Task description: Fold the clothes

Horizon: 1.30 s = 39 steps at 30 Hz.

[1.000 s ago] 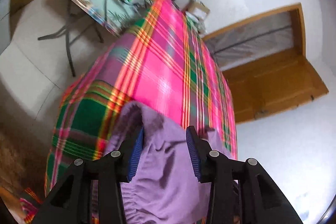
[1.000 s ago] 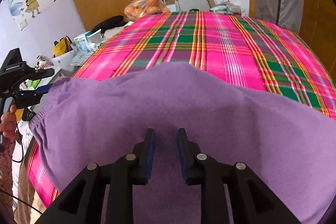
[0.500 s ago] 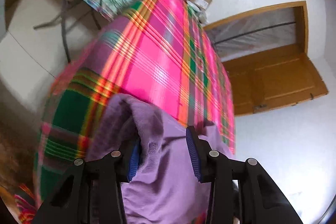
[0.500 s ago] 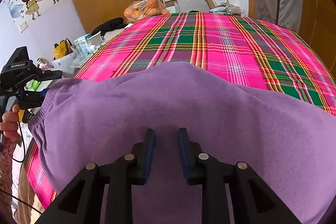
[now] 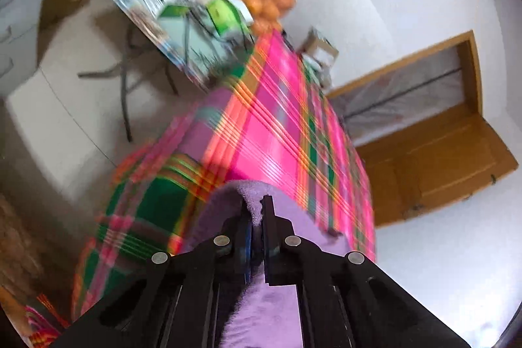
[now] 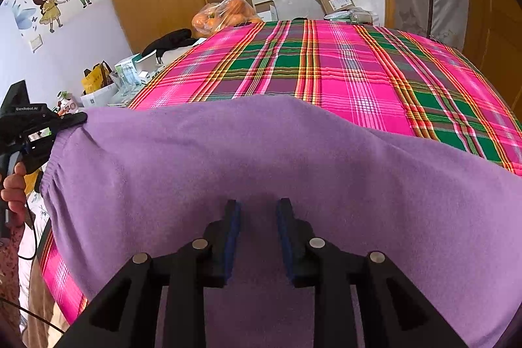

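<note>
- The purple garment [image 6: 261,158] lay spread over the near end of a surface covered with a pink and green plaid cloth [image 6: 342,67]; its gathered edge hung at the near left corner
- The left claw [image 5: 257,211] had just been closing and was pinched tight on a raised fold of the garment's corner [image 5: 248,188]; the right wrist view showed it [image 6: 70,119] at that same corner, held in a hand [image 6: 13,188]
- The right claw [image 6: 257,211] stood narrow over the garment's middle, a gap between its blue pads [image 6: 233,230]; whether the pads pressed the fabric I could not tell
- A bag of oranges [image 6: 225,15] sat beyond the far left corner
</note>
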Motion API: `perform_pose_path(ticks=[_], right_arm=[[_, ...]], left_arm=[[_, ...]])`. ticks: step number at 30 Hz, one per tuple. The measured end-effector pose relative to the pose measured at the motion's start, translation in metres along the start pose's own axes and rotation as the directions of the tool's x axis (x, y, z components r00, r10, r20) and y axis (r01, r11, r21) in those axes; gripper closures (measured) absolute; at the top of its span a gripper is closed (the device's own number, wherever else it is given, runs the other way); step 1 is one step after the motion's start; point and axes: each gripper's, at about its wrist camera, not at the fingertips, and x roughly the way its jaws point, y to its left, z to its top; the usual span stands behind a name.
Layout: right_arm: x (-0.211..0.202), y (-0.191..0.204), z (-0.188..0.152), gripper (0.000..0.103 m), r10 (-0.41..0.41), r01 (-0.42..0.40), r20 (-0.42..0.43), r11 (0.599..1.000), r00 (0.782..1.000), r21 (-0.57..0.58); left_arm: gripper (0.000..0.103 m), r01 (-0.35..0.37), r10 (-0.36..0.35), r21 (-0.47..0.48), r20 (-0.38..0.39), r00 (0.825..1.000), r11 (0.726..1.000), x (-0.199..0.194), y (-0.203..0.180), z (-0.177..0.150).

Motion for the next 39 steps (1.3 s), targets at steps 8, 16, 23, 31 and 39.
perform_pose_path(ticks=[8,16,23,31,39], right_arm=[[-0.001,-0.001,-0.001,0.077,0.006,-0.006,0.003,1.0,1.0,-0.001],[-0.011,0.013,-0.002,0.076,0.033,-0.032,0.05,0.999,0.998,-0.033],[-0.016,0.064,-0.008,0.076,0.179,-0.17,0.031,0.966,0.983,-0.196],[-0.01,0.148,-0.015,0.076,0.309,-0.298,-0.035,0.871,0.95,-0.392],[0.013,0.211,-0.018,0.076,0.355,-0.344,-0.081,0.782,0.931,-0.52]], left_arm=[[0.093,-0.042,0.039,-0.081,-0.04,0.998,0.996,0.015,0.019,-0.002],[0.08,-0.077,0.07,-0.135,-0.058,0.996,0.988,-0.003,0.03,-0.007],[0.08,-0.095,0.086,-0.13,-0.074,0.994,0.987,-0.03,0.035,-0.03],[0.08,-0.09,0.078,-0.169,-0.074,0.994,0.981,-0.053,0.046,-0.055],[0.08,-0.064,0.053,-0.199,-0.062,0.997,0.978,-0.061,0.05,-0.066]])
